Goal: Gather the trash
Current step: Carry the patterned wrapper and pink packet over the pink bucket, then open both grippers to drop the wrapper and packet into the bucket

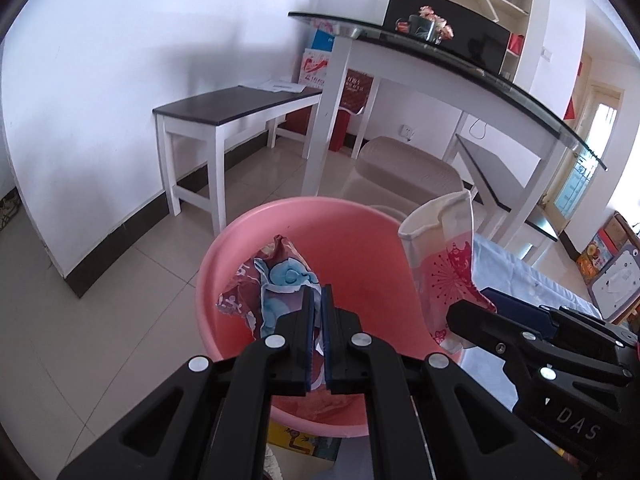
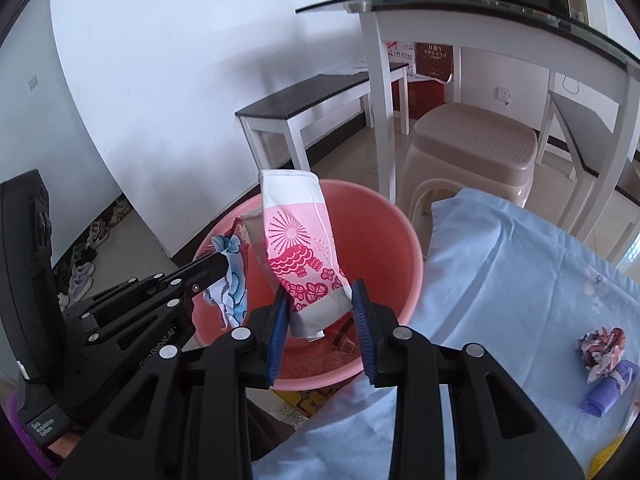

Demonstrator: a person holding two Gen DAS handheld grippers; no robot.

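I found the pink-and-white carton (image 2: 298,256) nipped at its lower end by my part-open right gripper (image 2: 320,316), long axis upright, directly over the pink basin (image 2: 384,220). My left gripper (image 1: 317,320) (nearly shut) pinched the blue-and-red wrapper (image 1: 276,276) above it too.

The pink basin (image 2: 384,248) stands open-topped on the floor; a beige stool (image 2: 472,152) and white table legs (image 2: 380,100) crowd its far right side.
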